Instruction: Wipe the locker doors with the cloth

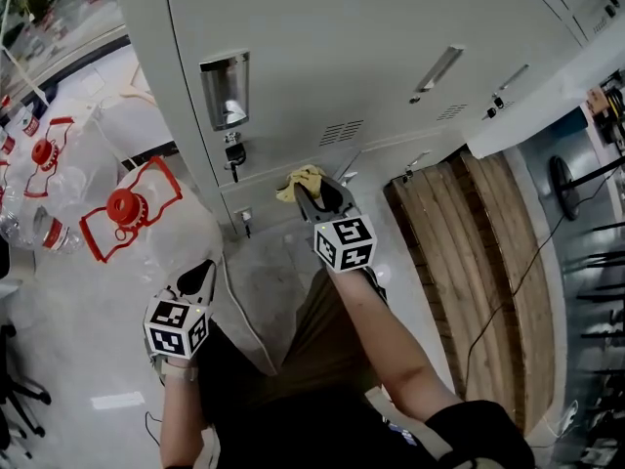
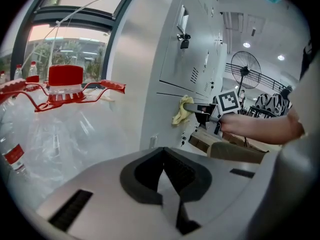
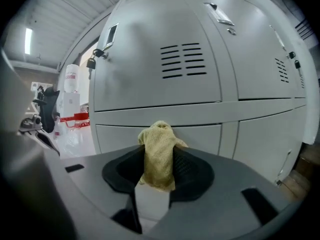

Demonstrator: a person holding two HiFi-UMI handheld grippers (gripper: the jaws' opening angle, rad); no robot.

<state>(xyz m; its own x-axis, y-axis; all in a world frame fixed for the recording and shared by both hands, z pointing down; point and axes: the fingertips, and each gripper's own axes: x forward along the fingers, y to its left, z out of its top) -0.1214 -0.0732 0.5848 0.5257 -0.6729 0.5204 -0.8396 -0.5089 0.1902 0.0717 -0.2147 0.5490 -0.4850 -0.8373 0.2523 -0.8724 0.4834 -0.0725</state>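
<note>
1. The right tool (image 3: 159,160) is clamped on the yellow cloth (image 3: 159,151). We note a fold of the cloth gripped between the two jaws, standing up past their tips.
2. In the head view the cloth sits at the bottom edge of the upper locker door (image 1: 322,57), on the horizontal band above the lower door (image 3: 155,136). It is at the locker face. We cannot confirm whether it presses on the metal or is just beside it.
3. The right tool points at the lockers, with the person's forearm stretched out behind it.
4. The left tool (image 2: 164,170) has its jaws brought together with nothing between them. It is held low over the floor (image 1: 68,330), beside the person's leg and well apart from the lockers.
5. A padlock (image 1: 232,156) hangs near the left edge of the upper locker door, above and to the left of the cloth.
6. Large clear water bottles (image 1: 122,208) with red caps and red handles stand on the floor, to the left of the lockers' left corner.
7. Wooden boards (image 1: 488,252) lie on the floor at the right, near the foot of the lockers.
</note>
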